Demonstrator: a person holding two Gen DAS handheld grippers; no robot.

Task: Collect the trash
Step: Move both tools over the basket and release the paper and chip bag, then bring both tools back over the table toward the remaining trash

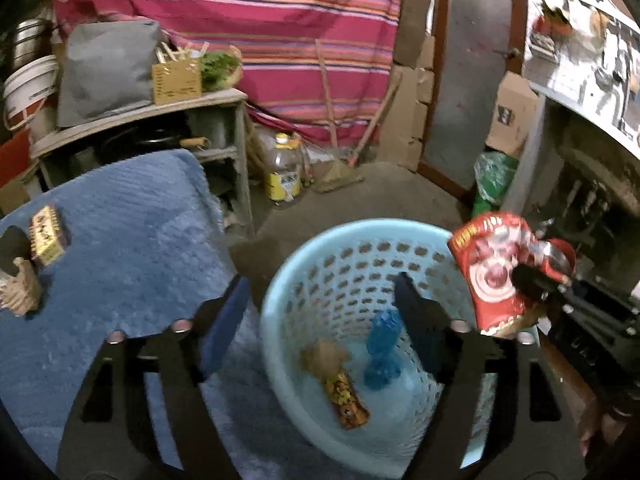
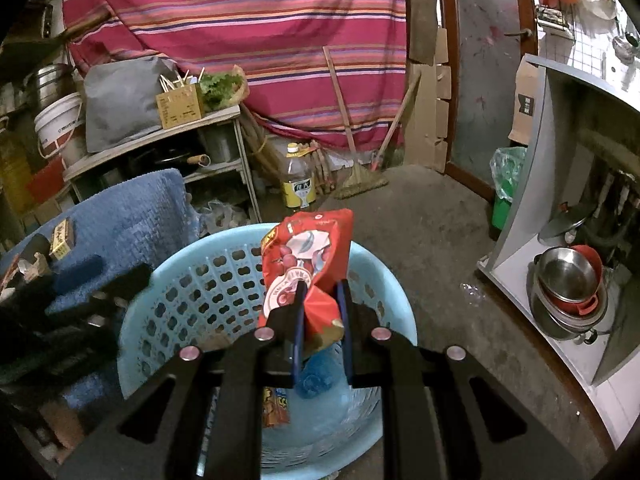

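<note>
The right gripper (image 2: 320, 304) is clamped on a red snack bag (image 2: 306, 264), pinching its crumpled lower part so the bag stands nearly upright, long axis running from 6 o'clock up to 12 o'clock, its flat open end pointing up and slightly away from the camera. It hangs over the light blue perforated basket (image 2: 192, 280), with the basket mouth directly below and beyond the jaws, so the release looks to depend only on the bag being inside the rim line; from the left wrist view the bag (image 1: 494, 268) sits toward the basket's rim at about 3 o'clock, so a little inward travel may be wise. Already lying on the basket floor are a yellow-orange wrapper (image 1: 344, 394) and a crumpled blue wrapper (image 1: 382, 352). The left gripper (image 1: 320, 300) hangs with its fingers spread wide, holding nothing, at the basket's 9 o'clock edge. On the blue towel (image 1: 132, 248) at far 9 o'clock remain a small yellow box (image 1: 46, 234) and a torn cardboard scrap (image 1: 20, 292), nearer the left gripper.
</note>
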